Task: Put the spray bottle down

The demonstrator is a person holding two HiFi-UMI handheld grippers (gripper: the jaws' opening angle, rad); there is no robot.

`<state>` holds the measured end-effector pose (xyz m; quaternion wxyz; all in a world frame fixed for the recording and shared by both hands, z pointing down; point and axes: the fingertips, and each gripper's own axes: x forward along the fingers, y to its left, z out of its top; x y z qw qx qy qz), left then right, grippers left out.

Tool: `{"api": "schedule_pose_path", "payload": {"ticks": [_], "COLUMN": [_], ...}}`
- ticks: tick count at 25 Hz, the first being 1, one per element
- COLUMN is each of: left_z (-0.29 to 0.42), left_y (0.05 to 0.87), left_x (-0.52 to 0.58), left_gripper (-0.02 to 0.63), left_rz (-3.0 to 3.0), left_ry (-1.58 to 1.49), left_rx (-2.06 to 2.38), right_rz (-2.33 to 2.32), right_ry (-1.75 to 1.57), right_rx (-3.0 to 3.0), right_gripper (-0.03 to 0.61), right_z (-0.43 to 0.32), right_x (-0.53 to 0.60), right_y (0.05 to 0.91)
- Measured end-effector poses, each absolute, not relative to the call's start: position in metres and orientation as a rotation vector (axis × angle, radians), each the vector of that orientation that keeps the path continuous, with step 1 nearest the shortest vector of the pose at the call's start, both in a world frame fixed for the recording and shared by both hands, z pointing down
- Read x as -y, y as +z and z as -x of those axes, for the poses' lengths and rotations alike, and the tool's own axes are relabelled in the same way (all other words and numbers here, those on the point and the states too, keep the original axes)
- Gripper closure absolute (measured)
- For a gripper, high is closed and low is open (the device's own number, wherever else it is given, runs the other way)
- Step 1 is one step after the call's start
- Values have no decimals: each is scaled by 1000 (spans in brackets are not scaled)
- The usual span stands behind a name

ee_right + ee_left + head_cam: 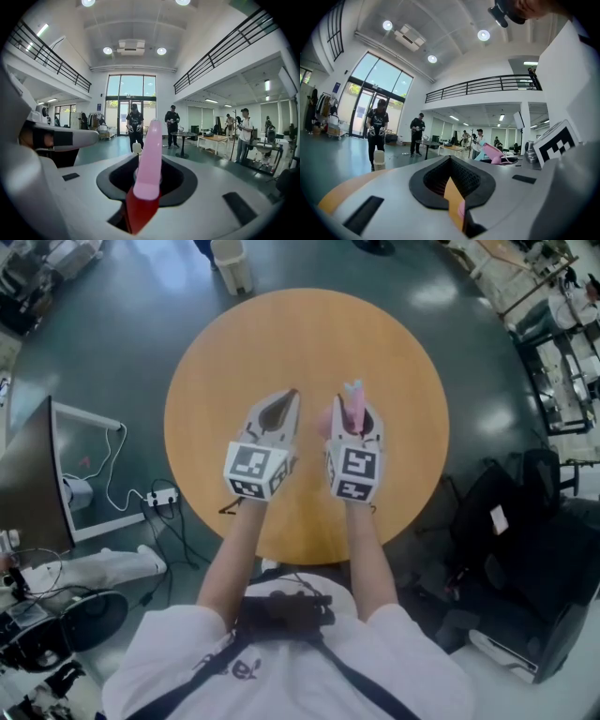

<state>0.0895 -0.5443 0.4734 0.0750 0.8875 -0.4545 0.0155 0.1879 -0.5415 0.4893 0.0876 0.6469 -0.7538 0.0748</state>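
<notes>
A pink spray bottle with a pale blue nozzle stands between the jaws of my right gripper, which is shut on it above the round wooden table. In the right gripper view the pink bottle fills the gap of that gripper. My left gripper hovers just to the left at the same height, its fingertips together and nothing held. From the left gripper view the bottle shows to the right, beyond that gripper's own shut jaws.
A white bin stands on the floor past the table's far edge. A white-framed board and a power strip lie to the left, dark chairs and bags to the right. Several people stand in the hall beyond.
</notes>
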Motion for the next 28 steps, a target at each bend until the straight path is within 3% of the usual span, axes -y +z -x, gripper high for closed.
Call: {"api": "schedule_pose_path", "payload": {"ticks": [28], "left_z": [-77], "left_y": [583], "left_x": [610], "left_gripper": [601], "left_rz": [-2497], "left_ry": [218], "left_rx": [1345], "right_rz": [-1772], "right_ry": [268], "right_rx": [2162], "right_gripper": [437], "right_z": [-172], "right_x": [627], "right_y": [608]}}
